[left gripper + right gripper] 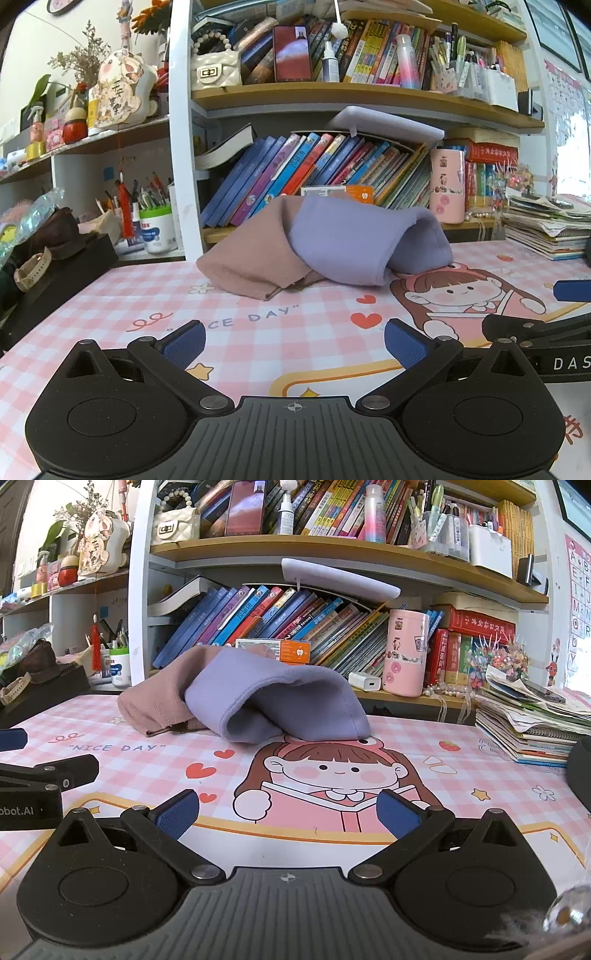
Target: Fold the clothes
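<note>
While folding has yet to begin: left gripper (294, 346) and right gripper (288, 814) spread wide and empty, low over the bench (110, 295), well short of the lilac garment (365, 243) heaped on a tan one (251, 258) near the bookshelf (332, 550). Next, likely: reaching in and spreading them flat.

A counter (110, 295) covered by a pink checked mat with a cartoon girl and the words "NICE DAY" fills the foreground. Behind it stands a white-framed bookshelf (181, 147) with wooden boards, its lower shelf packed with leaning books (295, 173) and its upper shelf crowded with more books, pens and bottles. A pink cylindrical container (404, 651) stands on the lower shelf. A stack of booklets (532, 734) lies at the counter's right. Bright daylight comes from the right edge. The wall behind is pale.
</note>
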Action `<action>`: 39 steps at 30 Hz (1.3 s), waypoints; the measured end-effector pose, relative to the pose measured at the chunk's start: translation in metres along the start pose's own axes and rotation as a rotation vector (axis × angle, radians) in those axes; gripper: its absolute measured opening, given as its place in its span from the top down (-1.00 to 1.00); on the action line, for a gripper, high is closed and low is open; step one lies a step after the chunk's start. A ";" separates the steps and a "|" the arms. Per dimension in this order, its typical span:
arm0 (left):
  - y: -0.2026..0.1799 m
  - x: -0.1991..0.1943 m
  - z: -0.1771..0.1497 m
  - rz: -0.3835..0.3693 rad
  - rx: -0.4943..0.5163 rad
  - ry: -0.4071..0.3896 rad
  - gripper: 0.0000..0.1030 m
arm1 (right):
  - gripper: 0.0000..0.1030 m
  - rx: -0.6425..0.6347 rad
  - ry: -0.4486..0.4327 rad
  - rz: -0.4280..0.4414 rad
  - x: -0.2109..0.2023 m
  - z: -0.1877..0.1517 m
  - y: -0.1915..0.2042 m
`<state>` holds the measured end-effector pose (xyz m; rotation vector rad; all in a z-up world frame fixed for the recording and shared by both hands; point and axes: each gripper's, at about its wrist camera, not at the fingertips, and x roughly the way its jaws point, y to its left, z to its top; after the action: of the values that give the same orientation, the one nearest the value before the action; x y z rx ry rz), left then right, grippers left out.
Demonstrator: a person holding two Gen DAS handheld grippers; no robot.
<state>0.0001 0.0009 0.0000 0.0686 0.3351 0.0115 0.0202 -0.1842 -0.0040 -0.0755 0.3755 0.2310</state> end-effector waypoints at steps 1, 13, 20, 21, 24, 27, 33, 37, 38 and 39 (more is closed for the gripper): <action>0.001 0.000 0.000 0.006 0.015 0.005 -1.00 | -1.00 0.000 0.001 0.000 0.000 0.000 0.000; 0.003 0.002 -0.002 0.009 -0.008 0.009 -1.00 | -1.00 0.005 0.001 -0.002 0.000 0.000 -0.001; 0.007 0.003 -0.003 0.004 -0.015 0.016 -1.00 | -1.00 0.006 0.001 -0.002 0.000 0.000 -0.001; 0.007 0.003 -0.003 0.004 -0.016 0.016 -1.00 | -1.00 0.007 0.001 -0.002 0.000 0.000 -0.001; 0.008 0.004 -0.003 0.004 -0.017 0.017 -1.00 | -1.00 0.007 0.000 -0.002 0.000 0.000 -0.001; 0.007 0.004 -0.003 0.006 -0.017 0.018 -1.00 | -1.00 0.007 0.000 -0.002 0.000 0.000 -0.001; 0.008 0.004 -0.002 0.004 -0.015 0.022 -1.00 | -1.00 0.008 0.003 -0.001 0.000 0.000 -0.002; 0.008 0.004 0.000 0.004 -0.015 0.024 -1.00 | -1.00 0.009 0.003 -0.001 0.000 0.000 -0.002; 0.008 0.004 0.000 0.003 -0.016 0.024 -1.00 | -1.00 0.009 0.003 -0.002 0.000 0.000 -0.002; 0.008 0.004 0.000 0.003 -0.017 0.024 -1.00 | -1.00 0.009 0.003 -0.002 0.000 0.000 -0.002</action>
<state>0.0040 0.0090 -0.0012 0.0527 0.3588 0.0184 0.0204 -0.1862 -0.0041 -0.0669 0.3792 0.2274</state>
